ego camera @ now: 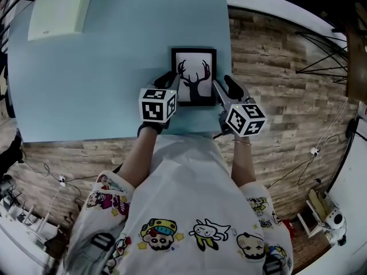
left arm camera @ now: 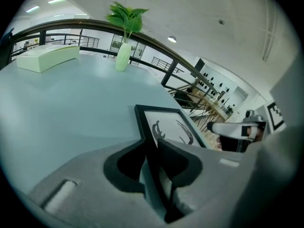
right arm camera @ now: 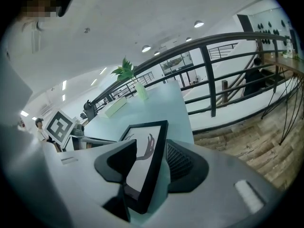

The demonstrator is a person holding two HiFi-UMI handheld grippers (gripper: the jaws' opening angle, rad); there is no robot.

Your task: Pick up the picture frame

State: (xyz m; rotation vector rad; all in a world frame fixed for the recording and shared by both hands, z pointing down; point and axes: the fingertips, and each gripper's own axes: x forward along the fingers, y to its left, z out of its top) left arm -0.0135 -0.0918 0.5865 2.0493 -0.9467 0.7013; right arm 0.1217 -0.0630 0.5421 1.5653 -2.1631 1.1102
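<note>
The frame (ego camera: 194, 76) lies on the pale blue table (ego camera: 86, 85), close to its near right corner and with its right rail just inside the table's right edge. It is black and holds a white print of a deer's head.

Little else is on the table. A pale green box (ego camera: 60, 10) sits at the far left corner. A light green vase (left arm camera: 123, 57) with a leafy plant (left arm camera: 126, 15) stands at the far edge. Both are well apart from the frame. Beyond the table runs a dark railing (right arm camera: 209, 75). Wood-plank floor (ego camera: 287, 96) lies to the right and near side of the table, with thin cables trailing across it.

The left gripper (ego camera: 171, 80) comes in from the near side. Its jaws are pinched on the frame's left rail, which fills the narrow gap between the two pads. The right gripper (ego camera: 225, 87) comes in from the near right. Its jaws are clamped on the right rail, with the ribbed pad against the outer edge and the other jaw over the print.

By count there is one frame, one table, one box, one vase with one plant, and two grippers, each with one marker cube.
</note>
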